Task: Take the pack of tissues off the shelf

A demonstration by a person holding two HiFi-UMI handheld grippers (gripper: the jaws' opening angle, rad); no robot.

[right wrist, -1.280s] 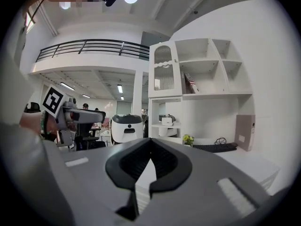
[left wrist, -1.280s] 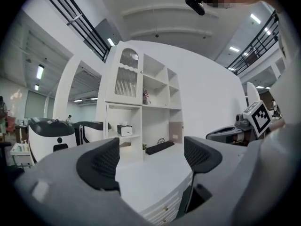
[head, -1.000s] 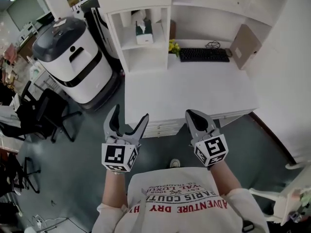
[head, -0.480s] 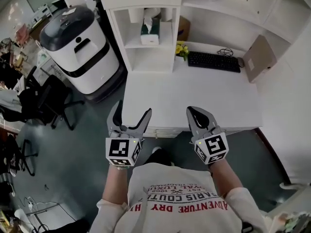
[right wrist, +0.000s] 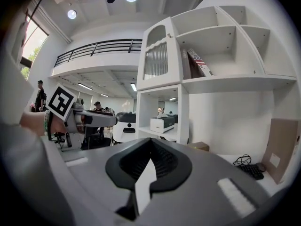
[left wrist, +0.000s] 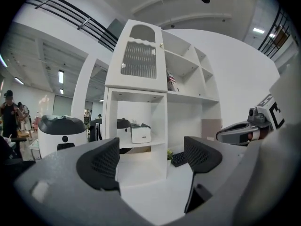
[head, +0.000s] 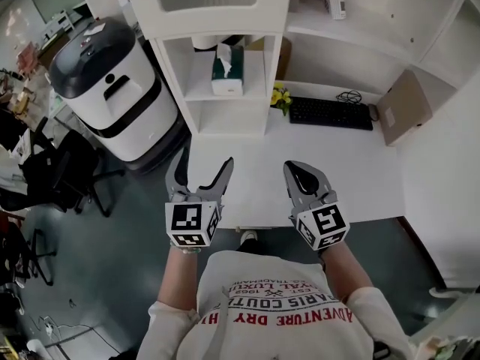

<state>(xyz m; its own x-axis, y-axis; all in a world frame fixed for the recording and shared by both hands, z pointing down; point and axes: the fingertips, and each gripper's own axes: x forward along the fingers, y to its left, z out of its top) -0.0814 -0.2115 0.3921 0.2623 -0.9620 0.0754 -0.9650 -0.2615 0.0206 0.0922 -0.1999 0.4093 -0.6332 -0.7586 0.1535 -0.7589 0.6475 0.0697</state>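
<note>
The pack of tissues (head: 226, 72), a white and dark green box with a tissue sticking up, stands on the middle shelf of the white shelf unit (head: 217, 43) at the desk's back left. It also appears far off as the tissue pack (left wrist: 140, 133) in the left gripper view and as the tissue pack (right wrist: 162, 123) in the right gripper view. My left gripper (head: 201, 169) is open and empty, held over the desk's front edge, well short of the shelf. My right gripper (head: 304, 178) is shut with nothing in it, level with the left one.
A white desk (head: 330, 163) carries a black keyboard (head: 330, 114), small yellow flowers (head: 280, 97) and a brown cardboard piece (head: 405, 107). A large white and dark machine (head: 109, 88) stands left of the shelf unit. Black office chairs (head: 52, 171) are on the left floor.
The desk and shelf have come nearer in the head view. Both grippers now hang over the desk's front edge rather than the floor before it. Their jaws are unchanged.
</note>
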